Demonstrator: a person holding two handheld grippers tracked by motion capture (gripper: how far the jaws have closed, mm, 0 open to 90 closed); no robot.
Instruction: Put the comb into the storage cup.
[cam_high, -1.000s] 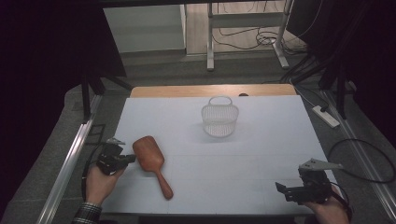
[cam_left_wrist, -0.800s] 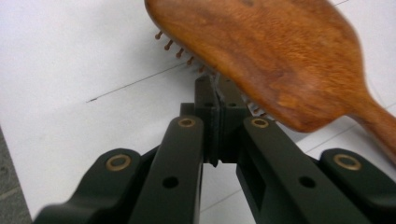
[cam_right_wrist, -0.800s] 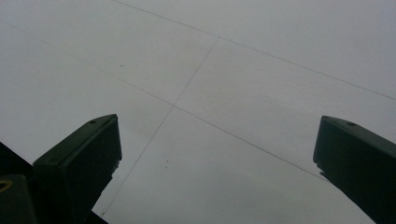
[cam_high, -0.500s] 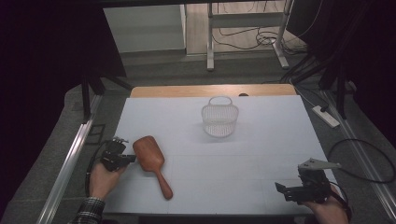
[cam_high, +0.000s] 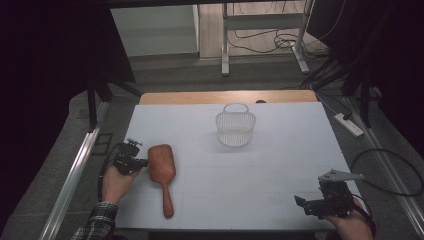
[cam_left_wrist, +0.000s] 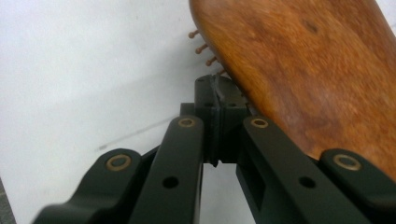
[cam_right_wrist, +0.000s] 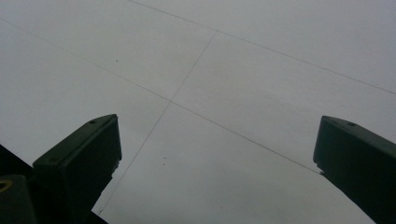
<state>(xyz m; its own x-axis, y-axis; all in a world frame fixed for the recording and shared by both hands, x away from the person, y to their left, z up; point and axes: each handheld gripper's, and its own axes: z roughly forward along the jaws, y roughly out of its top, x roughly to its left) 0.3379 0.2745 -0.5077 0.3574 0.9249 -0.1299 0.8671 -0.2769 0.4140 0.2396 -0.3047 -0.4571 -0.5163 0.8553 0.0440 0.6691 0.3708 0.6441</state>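
A brown wooden hairbrush (cam_high: 161, 162) lies bristles down on the white table (cam_high: 280, 165), its handle toward the near edge. My left gripper (cam_high: 144, 163) is shut, jaws pressed together with nothing between them. In the left gripper view its tip (cam_left_wrist: 217, 93) sits against the brush head's (cam_left_wrist: 303, 74) edge, by the bristles. My right gripper (cam_high: 301, 203) rests at the near right corner, open. In the right gripper view its jaws (cam_right_wrist: 217, 126) stand wide apart over bare table.
A white wire basket (cam_high: 235, 128) with a handle stands upright at the middle back of the table. Metal rails run along the table's left side (cam_high: 75, 175). Cables and a power strip (cam_high: 349, 125) lie on the floor to the right.
My left gripper moved right and slightly forward to the brush head. The head shifted a little right and the handle swung left. The right gripper stayed put.
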